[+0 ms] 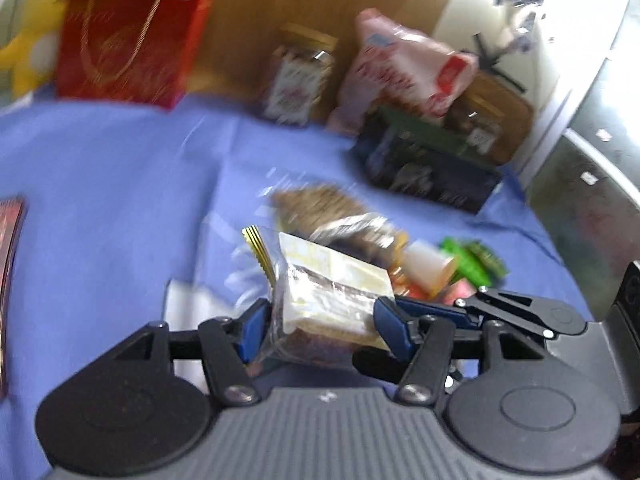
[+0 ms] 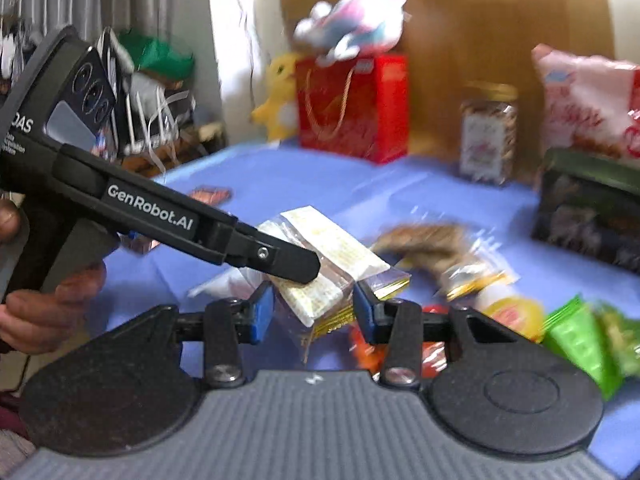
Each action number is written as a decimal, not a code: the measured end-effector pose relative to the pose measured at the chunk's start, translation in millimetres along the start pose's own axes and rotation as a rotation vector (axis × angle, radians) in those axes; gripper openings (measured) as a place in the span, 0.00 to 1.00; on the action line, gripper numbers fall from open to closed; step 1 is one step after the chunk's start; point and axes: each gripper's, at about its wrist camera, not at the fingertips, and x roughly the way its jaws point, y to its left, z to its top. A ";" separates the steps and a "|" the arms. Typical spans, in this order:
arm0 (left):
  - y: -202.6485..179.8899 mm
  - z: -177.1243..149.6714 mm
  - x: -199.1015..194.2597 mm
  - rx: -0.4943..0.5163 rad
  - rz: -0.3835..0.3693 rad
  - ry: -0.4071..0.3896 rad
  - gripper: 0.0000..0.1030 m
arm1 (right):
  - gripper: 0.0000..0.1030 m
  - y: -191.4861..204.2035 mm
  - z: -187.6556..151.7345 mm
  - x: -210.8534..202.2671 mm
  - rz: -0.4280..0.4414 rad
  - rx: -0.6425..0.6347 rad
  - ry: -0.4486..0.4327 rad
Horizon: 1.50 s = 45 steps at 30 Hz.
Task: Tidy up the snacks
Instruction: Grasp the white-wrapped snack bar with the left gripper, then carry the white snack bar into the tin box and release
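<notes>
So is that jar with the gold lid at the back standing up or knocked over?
Standing upright. The clear plastic jar rests on its base on the blue tablecloth, its gold lid on top and label facing forward.

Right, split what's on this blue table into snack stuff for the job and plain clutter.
Job:
clear snack bag held by left gripper and right gripper
green packets
snack jar
pink bag

Clutter:
yellow plush
red gift bag
</notes>
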 end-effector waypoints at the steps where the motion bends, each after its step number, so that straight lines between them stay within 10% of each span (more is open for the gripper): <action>1: 4.5 -3.4 2.6 -0.010 0.003 0.012 0.56 | 0.48 2.5 -1.8 5.8 -0.008 -0.009 0.022; 6: 21.9 -2.8 -7.9 -0.020 0.007 -0.044 0.83 | 0.86 15.5 -2.2 0.1 -0.063 -0.052 0.040; 13: 37.6 2.8 0.4 -0.052 -0.036 0.003 0.71 | 0.85 20.6 -8.2 21.0 -0.057 -0.092 0.086; 16: 31.6 -2.2 6.3 -0.011 -0.018 0.005 0.67 | 0.69 27.5 -8.2 27.9 -0.048 -0.122 0.101; 24: -2.7 22.3 -9.4 0.093 -0.084 -0.059 0.57 | 0.63 23.1 3.7 3.4 -0.080 -0.136 -0.019; 38: -119.2 106.6 90.7 0.297 -0.209 -0.012 0.57 | 0.63 -100.2 28.1 -41.5 -0.312 0.068 -0.109; 45: -150.9 168.3 132.6 0.319 -0.191 -0.121 0.60 | 0.63 -159.5 66.2 -32.3 -0.375 0.034 -0.181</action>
